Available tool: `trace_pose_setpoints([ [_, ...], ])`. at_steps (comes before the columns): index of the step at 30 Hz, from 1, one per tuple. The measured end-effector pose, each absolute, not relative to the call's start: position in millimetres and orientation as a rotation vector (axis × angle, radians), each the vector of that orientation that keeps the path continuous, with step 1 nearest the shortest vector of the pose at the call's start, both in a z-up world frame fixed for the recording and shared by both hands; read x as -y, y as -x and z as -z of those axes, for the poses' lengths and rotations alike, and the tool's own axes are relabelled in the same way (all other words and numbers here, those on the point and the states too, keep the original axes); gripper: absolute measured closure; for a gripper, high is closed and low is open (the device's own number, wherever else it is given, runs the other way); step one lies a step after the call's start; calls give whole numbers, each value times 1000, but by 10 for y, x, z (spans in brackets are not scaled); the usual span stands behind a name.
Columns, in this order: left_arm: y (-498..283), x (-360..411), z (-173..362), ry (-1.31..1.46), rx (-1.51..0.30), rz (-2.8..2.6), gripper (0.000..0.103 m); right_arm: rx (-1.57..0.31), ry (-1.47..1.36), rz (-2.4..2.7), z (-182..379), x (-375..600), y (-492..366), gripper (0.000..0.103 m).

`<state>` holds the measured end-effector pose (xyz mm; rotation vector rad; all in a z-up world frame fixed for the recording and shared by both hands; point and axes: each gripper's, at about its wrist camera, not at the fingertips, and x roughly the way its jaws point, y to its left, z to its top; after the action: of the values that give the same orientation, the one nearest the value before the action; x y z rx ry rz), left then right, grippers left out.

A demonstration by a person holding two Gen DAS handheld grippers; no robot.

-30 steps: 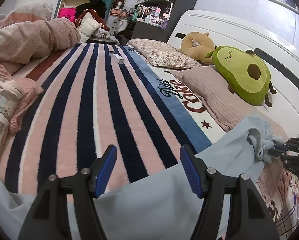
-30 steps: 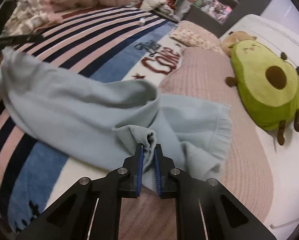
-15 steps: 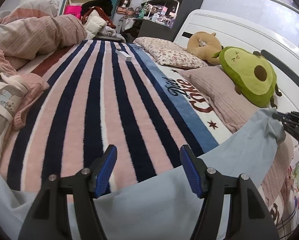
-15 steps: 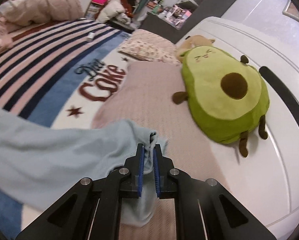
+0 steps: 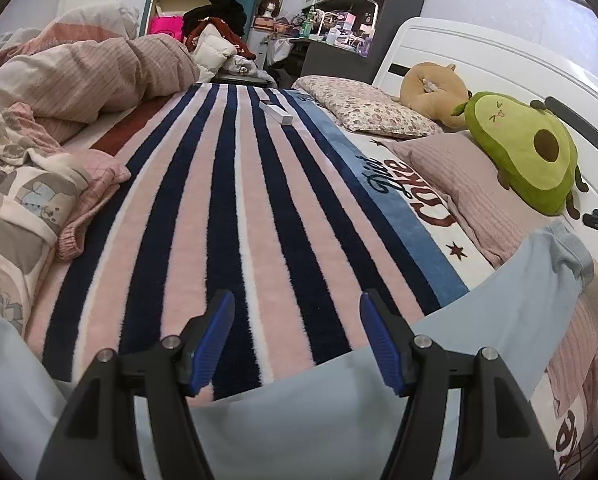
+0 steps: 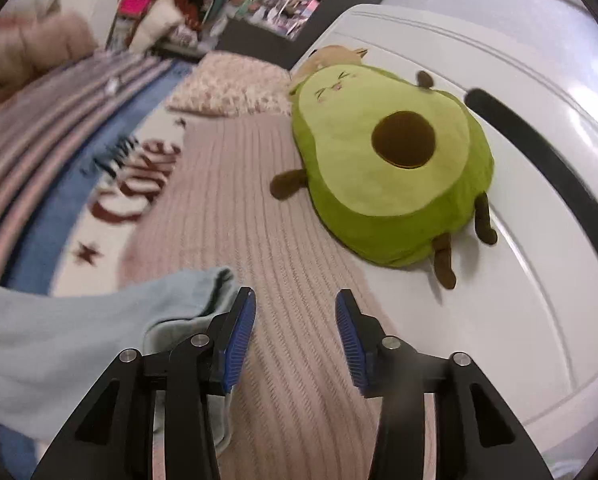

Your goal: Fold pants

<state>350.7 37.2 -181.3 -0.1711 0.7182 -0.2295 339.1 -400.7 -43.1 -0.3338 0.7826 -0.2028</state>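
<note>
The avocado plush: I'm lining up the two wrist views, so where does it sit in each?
Left wrist: avocado plush at upper right, against the white headboard.
Right wrist: avocado plush right of centre, large.
Shared landmark: the ribbed pink pillow beside it.

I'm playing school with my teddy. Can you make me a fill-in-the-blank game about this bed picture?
1. The avocado plush leans against the white ____.
2. The pants on the bed are light ____.
3. The right gripper has just been opening, and between its fingers there is ____.
4. The big red word on the striped blanket is ____.

Missing words: headboard; blue; nothing; Coke
</note>
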Motion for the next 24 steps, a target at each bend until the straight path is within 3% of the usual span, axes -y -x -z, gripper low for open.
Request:
trace_pose_setpoints([
  [2,-3486,-366,1791,174,-711,234,42,-811,261,119,433,3980,-3255,30],
  [3,-3479,-373,1779,177,-708,236,42,-826,234,95,465,3963,-3207,26],
  [6,-3443,-392,1712,177,-689,224,42,-902,205,47,724,3887,-3132,21],
  [10,-3278,-521,1555,190,-656,185,42,-950,174,52,1124,3938,-3210,22],
  [12,-3114,-642,1504,179,-655,113,42,-942,116,10,1237,3974,-3231,47],
  [13,-3012,-731,1489,185,-660,87,42,-919,156,15,1248,3957,-3221,54],
  [14,-2932,-801,1481,194,-662,67,42,-899,173,8,1239,3942,-3201,79],
  [15,-2793,-925,1464,208,-666,34,42,-886,156,-1,1212,3951,-3173,87],
  [24,-2052,-1446,1406,171,-730,-66,42,-776,9,59,606,4393,-2613,91],
])
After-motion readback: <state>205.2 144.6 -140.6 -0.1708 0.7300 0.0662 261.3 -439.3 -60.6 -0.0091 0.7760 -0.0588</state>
